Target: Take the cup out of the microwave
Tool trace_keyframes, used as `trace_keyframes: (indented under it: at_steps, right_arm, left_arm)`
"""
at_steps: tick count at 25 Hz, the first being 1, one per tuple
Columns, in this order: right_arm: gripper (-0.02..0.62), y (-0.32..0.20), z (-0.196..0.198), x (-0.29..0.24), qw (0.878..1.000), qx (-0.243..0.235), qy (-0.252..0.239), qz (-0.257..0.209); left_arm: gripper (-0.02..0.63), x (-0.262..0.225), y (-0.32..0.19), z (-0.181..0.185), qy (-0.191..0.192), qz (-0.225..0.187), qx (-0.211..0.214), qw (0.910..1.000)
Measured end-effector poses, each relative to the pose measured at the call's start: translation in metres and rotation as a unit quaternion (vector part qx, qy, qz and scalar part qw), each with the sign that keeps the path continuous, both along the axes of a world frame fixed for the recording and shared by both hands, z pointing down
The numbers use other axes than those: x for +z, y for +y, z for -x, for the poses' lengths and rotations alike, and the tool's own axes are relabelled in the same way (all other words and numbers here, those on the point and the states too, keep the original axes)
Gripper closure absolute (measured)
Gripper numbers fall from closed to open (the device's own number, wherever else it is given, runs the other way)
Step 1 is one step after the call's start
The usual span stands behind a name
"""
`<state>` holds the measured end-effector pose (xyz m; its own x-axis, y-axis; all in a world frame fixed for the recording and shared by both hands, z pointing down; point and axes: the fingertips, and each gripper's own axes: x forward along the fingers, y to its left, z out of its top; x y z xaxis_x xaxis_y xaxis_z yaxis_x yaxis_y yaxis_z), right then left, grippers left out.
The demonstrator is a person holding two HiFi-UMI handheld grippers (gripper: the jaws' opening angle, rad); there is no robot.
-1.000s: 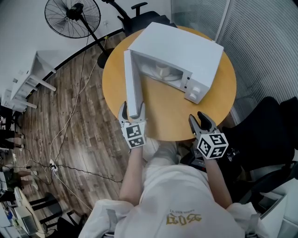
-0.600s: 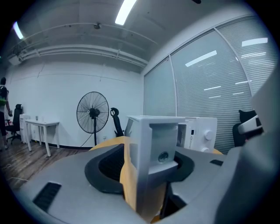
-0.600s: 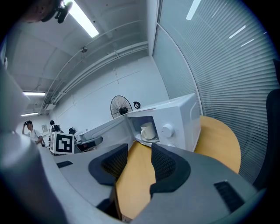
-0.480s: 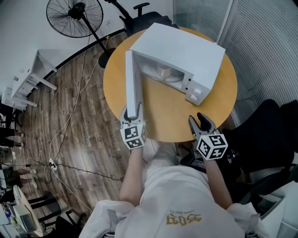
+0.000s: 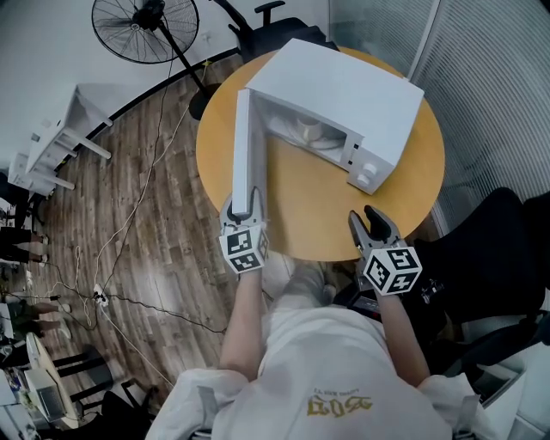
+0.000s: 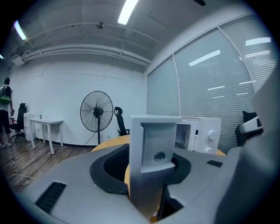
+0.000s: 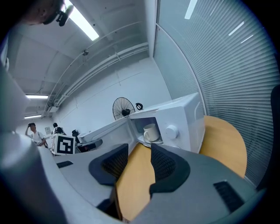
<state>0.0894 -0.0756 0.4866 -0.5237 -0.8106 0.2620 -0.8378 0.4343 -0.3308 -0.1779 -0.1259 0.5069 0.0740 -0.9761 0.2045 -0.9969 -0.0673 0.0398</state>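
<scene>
Cup in microwave, round table, floor fan, left gripper just closed on door, right gripper released

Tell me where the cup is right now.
The cup sits inside the open microwave on the far side of the round table. In the right gripper view it shows between the open door and the knobs.

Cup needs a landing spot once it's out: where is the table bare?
Bare tabletop in front of the microwave, between the open door and the right gripper. A narrower strip lies right of the microwave, which fills the far half.
</scene>
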Motion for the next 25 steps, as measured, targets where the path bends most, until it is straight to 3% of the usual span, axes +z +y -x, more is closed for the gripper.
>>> trace_keyframes:
  at_steps: [25]
  right_arm:
    - [0.439, -0.081, 0.061, -0.003, 0.997, -0.068, 0.013, -0.023]
  left_arm:
    - [0.434, 0.000, 0.003, 0.025, 0.014, -0.013, 0.034, 0.9992]
